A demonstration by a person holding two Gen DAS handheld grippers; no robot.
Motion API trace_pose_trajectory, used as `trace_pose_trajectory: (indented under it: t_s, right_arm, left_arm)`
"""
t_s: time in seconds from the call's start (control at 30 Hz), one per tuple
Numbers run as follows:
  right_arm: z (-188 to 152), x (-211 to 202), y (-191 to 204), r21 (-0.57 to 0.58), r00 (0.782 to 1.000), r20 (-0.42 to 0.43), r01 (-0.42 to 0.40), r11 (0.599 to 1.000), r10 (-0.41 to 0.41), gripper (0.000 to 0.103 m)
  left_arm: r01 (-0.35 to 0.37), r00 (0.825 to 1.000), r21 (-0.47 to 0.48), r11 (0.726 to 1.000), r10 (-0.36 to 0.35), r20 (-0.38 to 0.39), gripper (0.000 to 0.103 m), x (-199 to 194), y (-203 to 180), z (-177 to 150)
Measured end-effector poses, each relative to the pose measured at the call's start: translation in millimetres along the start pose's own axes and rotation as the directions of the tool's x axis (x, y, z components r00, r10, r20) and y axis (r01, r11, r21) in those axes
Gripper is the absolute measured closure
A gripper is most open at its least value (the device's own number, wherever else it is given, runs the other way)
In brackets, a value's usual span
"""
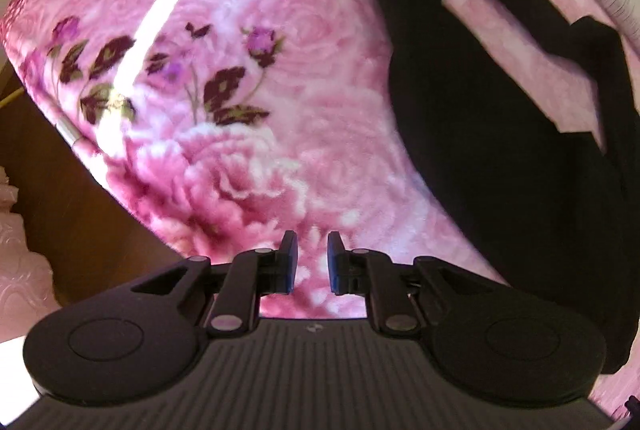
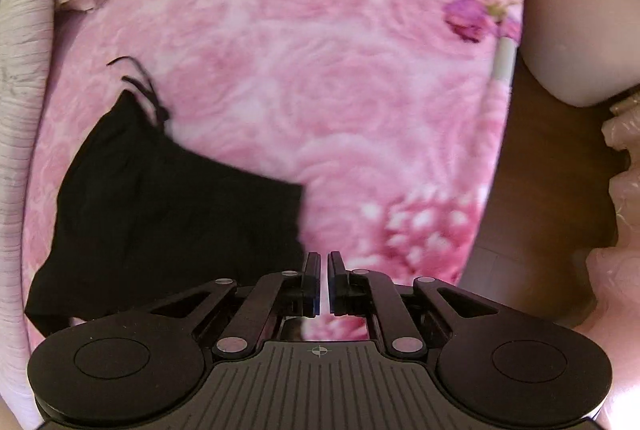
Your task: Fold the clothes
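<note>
Black garment (image 1: 500, 150) lies on pink blanket (image 1: 320, 30); left tool (image 1: 312, 262) parted, right tool (image 2: 324, 282) nearly closed, empty.

Bed with pink rose-print blanket (image 1: 304, 78) fills both frames; black garment (image 1: 500, 150) lies on it, right side of left-wrist view.

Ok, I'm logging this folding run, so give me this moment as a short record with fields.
surface: pink floral blanket
garment: black garment, spread on the blanket, not yet folded neatly
drawstring: thin cords at its far edge
left gripper: slightly open, empty, over bare blanket, apart from the garment
right gripper: nearly shut, nothing visibly clamped, beside the garment's edge
</note>
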State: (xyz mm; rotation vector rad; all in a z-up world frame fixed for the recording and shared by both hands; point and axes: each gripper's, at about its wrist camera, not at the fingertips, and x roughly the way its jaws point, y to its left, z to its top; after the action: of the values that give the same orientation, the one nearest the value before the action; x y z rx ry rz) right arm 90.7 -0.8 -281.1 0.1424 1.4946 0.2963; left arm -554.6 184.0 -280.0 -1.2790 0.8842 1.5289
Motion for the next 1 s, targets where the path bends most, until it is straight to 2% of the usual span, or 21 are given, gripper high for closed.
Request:
trace_pose_trajectory:
  t_s: [0.1,0.2,0.37,0.47,0.57,0.6,0.63,0.67,0.7,0.77,0.8,0.83,0.87,0.9,0.93,0.97,1.0]
  right_arm:
    - [3.3,0.4,-11.1,-0.019,0.999,0.011,-0.041,0.999,0.041,0.086]
    - [2.1,12.5,-17.7,-0.011,0.995,0.002,-0.098,0.995,0.098,0.079]
    - [-10.6,43.4,-22.3,-0.027,0.99,-0.007,-0.138,0.99,0.138,0.066]
    - [-20.7,61.7,-26.0,-0.031,0.99,0.012,-0.141,0.99,0.141,0.065]
    - [-26.8,70.0,-27.2,-0.015,0.988,0.043,-0.147,0.989,0.148,0.065]
    - [-28.2,72.1,-27.3,-0.01,0.987,0.052,-0.149,0.989,0.15,0.065]
    - [-29.7,74.1,-27.5,-0.004,0.986,0.061,-0.152,0.988,0.152,0.065]
    - [-31.2,76.1,-27.6,0.001,0.986,0.071,-0.154,0.988,0.154,0.065]
    - [-32.5,77.9,-27.6,0.004,0.985,0.079,-0.156,0.988,0.155,0.065]
    - [-33.8,79.0,-25.3,-0.008,0.985,0.091,-0.149,0.989,0.149,0.065]
    - [-34.5,79.7,-23.9,-0.016,0.985,0.095,-0.146,0.989,0.147,0.065]
    - [-35.0,81.0,-22.3,-0.024,0.985,0.098,-0.141,0.99,0.143,0.065]
    - [-35.9,82.0,-21.4,-0.03,0.985,0.101,-0.135,0.99,0.138,0.065]
    - [-35.9,82.5,-21.0,-0.03,0.985,0.101,-0.134,0.99,0.137,0.065]
    - [-36.0,83.0,-20.7,-0.029,0.986,0.101,-0.133,0.991,0.136,0.065]
    - [-36.1,83.6,-20.4,-0.029,0.986,0.102,-0.132,0.991,0.135,0.065]
    - [-36.1,84.1,-20.0,-0.028,0.986,0.102,-0.131,0.991,0.134,0.065]
  left_arm:
    - [0.016,0.999,-0.008,1.0,-0.016,0.033,0.086,3.0,-6.8,2.9]
    - [0.042,0.997,-0.045,0.998,-0.039,0.062,0.083,14.3,-12.6,20.3]
    - [0.15,0.982,-0.125,0.981,-0.134,0.133,0.074,40.6,-7.7,58.2]
    - [0.211,0.971,-0.154,0.965,-0.189,0.145,0.068,66.3,-8.9,81.1]
    - [0.25,0.962,-0.194,0.948,-0.221,0.162,0.069,93.4,-11.7,101.5]
    - [0.264,0.957,-0.208,0.942,-0.229,0.176,0.069,101.3,-12.9,108.1]
    - [0.278,0.952,-0.217,0.936,-0.238,0.193,0.075,105.8,-14.3,113.7]
    - [0.293,0.946,-0.226,0.929,-0.247,0.21,0.1,110.0,-15.9,119.2]
    - [0.306,0.939,-0.219,0.927,-0.255,0.231,0.101,110.2,-19.5,123.4]
    - [0.278,0.934,-0.129,0.952,-0.237,0.266,0.103,98.8,-40.4,133.2]
    - [0.253,0.923,-0.014,0.967,-0.237,0.303,0.103,86.4,-62.5,132.8]
    - [0.22,0.909,0.102,0.97,-0.242,0.338,0.103,74.2,-84.9,132.1]
    - [0.174,0.899,0.239,0.955,-0.253,0.358,0.103,63.8,-112.4,125.4]
    - [0.127,0.897,0.38,0.916,-0.269,0.35,0.103,57.5,-141.3,114.3]
    - [0.079,0.897,0.512,0.855,-0.285,0.338,0.102,51.4,-170.1,102.8]
    - [0.05,0.904,0.63,0.775,-0.302,0.301,0.098,50.4,-197.3,86.5]
    - [0.041,0.916,0.709,0.704,-0.31,0.255,0.094,52.3,-217.3,71.8]
